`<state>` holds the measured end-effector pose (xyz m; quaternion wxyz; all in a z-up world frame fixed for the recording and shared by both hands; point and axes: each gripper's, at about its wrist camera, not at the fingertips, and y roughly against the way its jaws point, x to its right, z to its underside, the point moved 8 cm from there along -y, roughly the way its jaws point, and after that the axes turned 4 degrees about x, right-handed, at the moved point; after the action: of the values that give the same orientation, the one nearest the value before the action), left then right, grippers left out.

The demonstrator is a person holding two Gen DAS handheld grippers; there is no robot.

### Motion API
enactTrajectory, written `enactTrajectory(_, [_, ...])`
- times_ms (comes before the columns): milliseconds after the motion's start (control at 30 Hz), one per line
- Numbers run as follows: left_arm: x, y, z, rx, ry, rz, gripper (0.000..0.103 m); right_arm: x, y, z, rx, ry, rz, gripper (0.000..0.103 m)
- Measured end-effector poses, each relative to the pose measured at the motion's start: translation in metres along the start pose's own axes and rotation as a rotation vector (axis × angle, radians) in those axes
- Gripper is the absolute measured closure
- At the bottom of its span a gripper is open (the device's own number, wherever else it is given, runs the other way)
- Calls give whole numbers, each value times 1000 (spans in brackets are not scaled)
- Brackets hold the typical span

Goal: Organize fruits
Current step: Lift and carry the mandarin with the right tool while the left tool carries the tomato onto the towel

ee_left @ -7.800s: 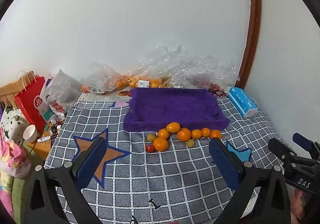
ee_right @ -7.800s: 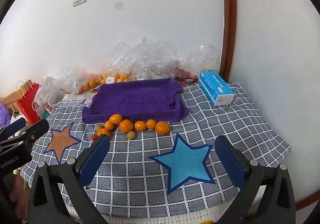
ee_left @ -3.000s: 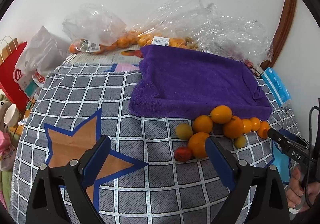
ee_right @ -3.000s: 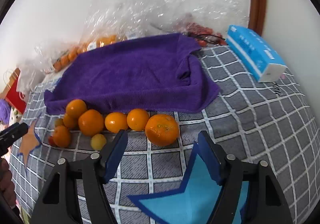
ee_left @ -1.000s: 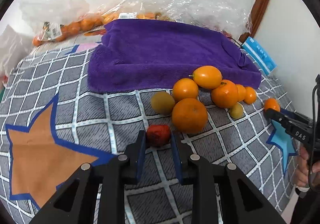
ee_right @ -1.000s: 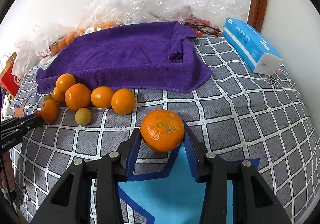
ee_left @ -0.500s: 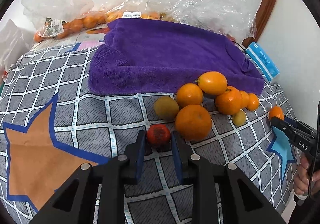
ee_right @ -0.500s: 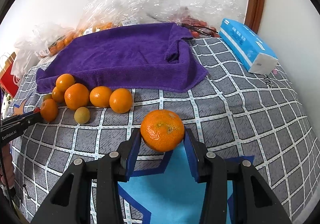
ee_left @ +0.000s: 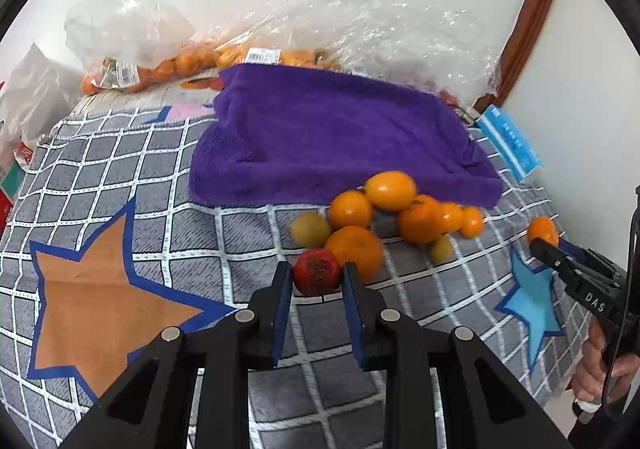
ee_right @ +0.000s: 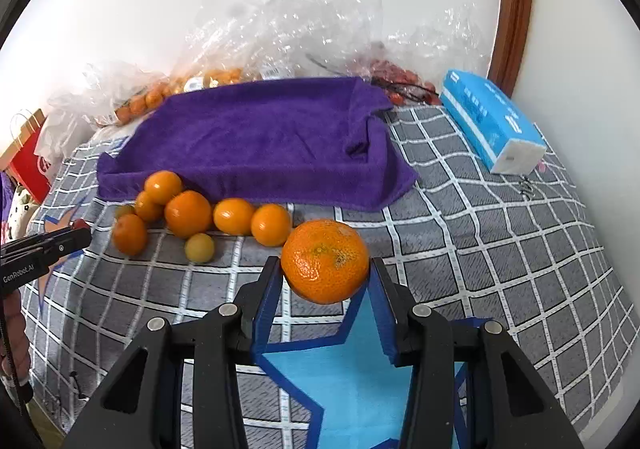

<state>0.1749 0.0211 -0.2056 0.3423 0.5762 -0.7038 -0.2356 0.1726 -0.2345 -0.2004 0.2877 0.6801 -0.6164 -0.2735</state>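
While both jaws pinch fruit at frame centre | left gripper (ee_left: 317, 283) clamps soft red fruit (ee_left: 317, 277) | right gripper (ee_right: 325, 283) clamps firm orange (ee_right: 325, 261) across its middle | towel (ee_right: 260, 137) above.

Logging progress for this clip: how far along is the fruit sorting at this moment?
Early stage. Nothing looks sorted: the purple towel holds no fruit. In hand: the left gripper is shut on a small red fruit, and the right gripper is shut on a large orange. Left to do: place both, then handle the cluster of oranges and small yellow fruits lying by the towel's near edge.
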Motion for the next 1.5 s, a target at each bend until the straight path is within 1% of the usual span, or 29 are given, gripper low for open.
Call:
enactTrajectory(100, [9,8,-6,8,11,18,79,-7,10,-6,14,7,-3,60])
enactTrajectory(333, [27,25,-19,35,-15,23,79,-24,32,-23,56,29,-17,60])
enactTrajectory(533, [30,38,-37,56,-23,7,79,-36,46,-39,92,35,-24,60])
enactTrajectory(733, [33,50,-54,87,-26,9,79,-42,55,-55,118,45,-15,60])
enactTrajectory(1200, [40,51,-80,103,-38,-6,79,-35,57,-83,155,26,-5,60])
enactTrajectory(1500, [41,43,-94,105,-34,6,79,-28,49,-97,165,13,-2,60])
